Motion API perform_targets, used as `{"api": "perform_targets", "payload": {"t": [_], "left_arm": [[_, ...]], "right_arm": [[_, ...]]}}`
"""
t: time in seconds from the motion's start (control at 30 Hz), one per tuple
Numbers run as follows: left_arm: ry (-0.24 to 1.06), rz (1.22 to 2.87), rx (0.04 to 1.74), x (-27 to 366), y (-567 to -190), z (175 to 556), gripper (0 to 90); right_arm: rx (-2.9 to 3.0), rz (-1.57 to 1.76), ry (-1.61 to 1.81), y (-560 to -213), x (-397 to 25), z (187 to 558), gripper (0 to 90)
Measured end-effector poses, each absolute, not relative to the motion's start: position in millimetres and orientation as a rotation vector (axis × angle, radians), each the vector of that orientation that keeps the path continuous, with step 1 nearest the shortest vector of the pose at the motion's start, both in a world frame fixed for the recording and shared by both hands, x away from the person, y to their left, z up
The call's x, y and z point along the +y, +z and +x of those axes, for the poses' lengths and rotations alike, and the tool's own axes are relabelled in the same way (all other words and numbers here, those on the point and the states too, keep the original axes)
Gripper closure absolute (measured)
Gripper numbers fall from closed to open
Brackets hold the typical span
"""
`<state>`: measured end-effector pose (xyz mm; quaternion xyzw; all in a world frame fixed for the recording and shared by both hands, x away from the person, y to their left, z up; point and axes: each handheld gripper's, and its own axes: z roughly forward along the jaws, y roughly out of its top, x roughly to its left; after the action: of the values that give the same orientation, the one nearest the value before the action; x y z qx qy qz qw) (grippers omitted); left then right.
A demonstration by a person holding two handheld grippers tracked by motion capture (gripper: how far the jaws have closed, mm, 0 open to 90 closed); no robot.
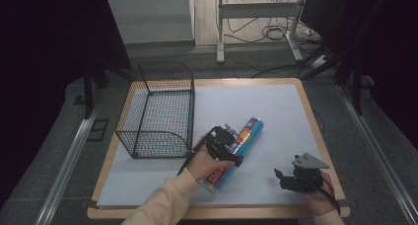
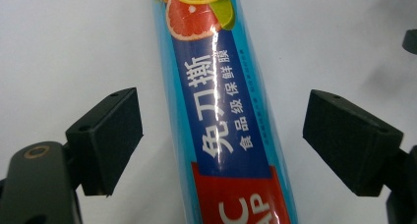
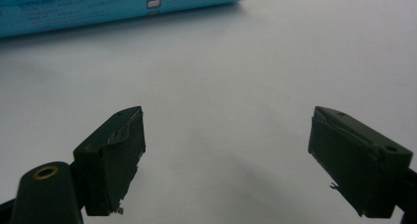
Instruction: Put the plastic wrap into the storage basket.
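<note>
Our left tool (image 1: 227, 147) hangs over the middle of the cling-film roll (image 1: 238, 152), released, with the roll lying between its spread jaws.

In the left gripper view we see the roll (image 2: 223, 111) running up the middle, a clear gap of white mat on either side before each black pad, so nothing is clamped. The roll lies flat on the desk (image 1: 256, 111), slanting from near our left hand (image 1: 204, 165) up toward the far right. Our right tool (image 1: 291, 178) sits well apart at the near right edge, also released; in the right gripper view we find bare mat between its jaws and the roll's blue side (image 3: 123, 8) beyond. A wire basket (image 1: 160, 111) stands just left of the roll, apart from it.
</note>
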<state>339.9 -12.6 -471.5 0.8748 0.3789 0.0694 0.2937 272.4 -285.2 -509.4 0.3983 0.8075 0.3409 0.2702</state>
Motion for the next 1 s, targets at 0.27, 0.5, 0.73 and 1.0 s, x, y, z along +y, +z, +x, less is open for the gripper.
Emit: {"api": "perform_targets", "payload": {"t": [0.27,0.5,0.73,1.0], "left_arm": [[0.18,2.359,0.998,-27,-474,347,13.9],[0.146,2.379,1.03,-35,-481,358,13.9],[0.119,2.426,1.073,-42,-491,369,14.1],[0.11,2.486,1.112,-44,-497,367,20.2]], "right_arm": [[2.178,1.07,0.921,-510,-286,273,14.2],[2.179,1.065,0.919,-510,-286,272,14.2],[2.184,1.043,0.932,-509,-285,272,14.1],[2.183,1.044,0.925,-510,-284,272,14.1]]}}
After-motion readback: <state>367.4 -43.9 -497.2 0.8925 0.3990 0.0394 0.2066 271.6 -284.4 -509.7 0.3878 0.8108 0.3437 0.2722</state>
